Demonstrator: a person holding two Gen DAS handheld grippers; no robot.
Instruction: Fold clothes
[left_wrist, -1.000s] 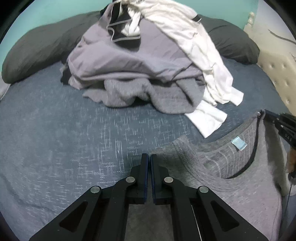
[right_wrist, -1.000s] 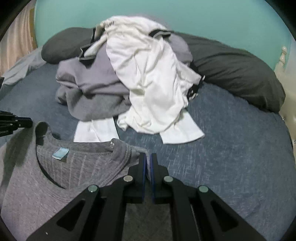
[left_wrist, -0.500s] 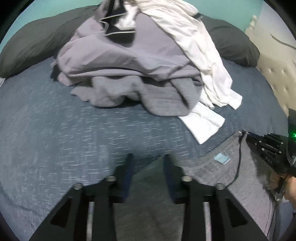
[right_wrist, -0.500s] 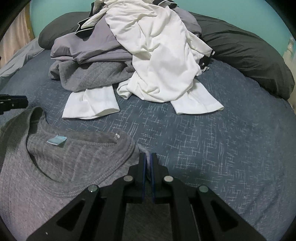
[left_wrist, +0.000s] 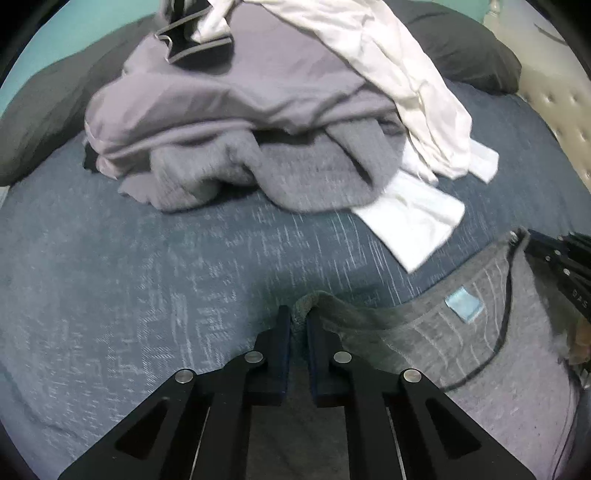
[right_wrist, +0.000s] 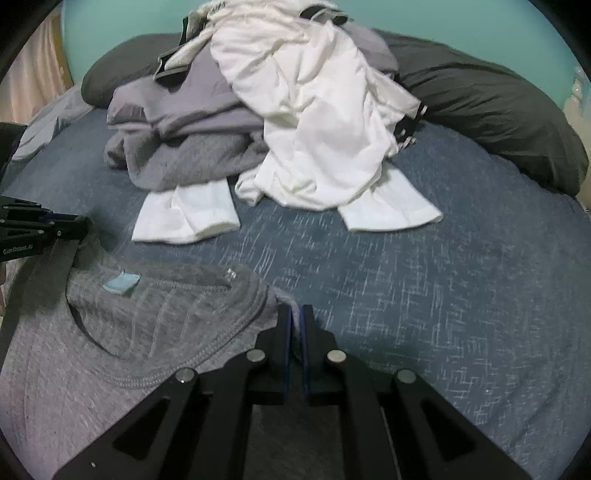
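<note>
Since the earlier frame, left gripper opened, re-bit; jaws now closing on grey tee shoulder, lower centre. Right wrist view: right gripper clamps the other shoulder, lower centre. We keep both bites even and collar taut before laying flat.

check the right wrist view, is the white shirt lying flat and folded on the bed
No, the white shirt is draped crumpled over the pile of grey clothes, with its sleeves trailing onto the blue bedspread.

White lettering "GenRobot.AI", blurred, on side of left hand-held gripper, partial letters "DAS" on right hand-held gripper, blue neck tag unreadable
</note>
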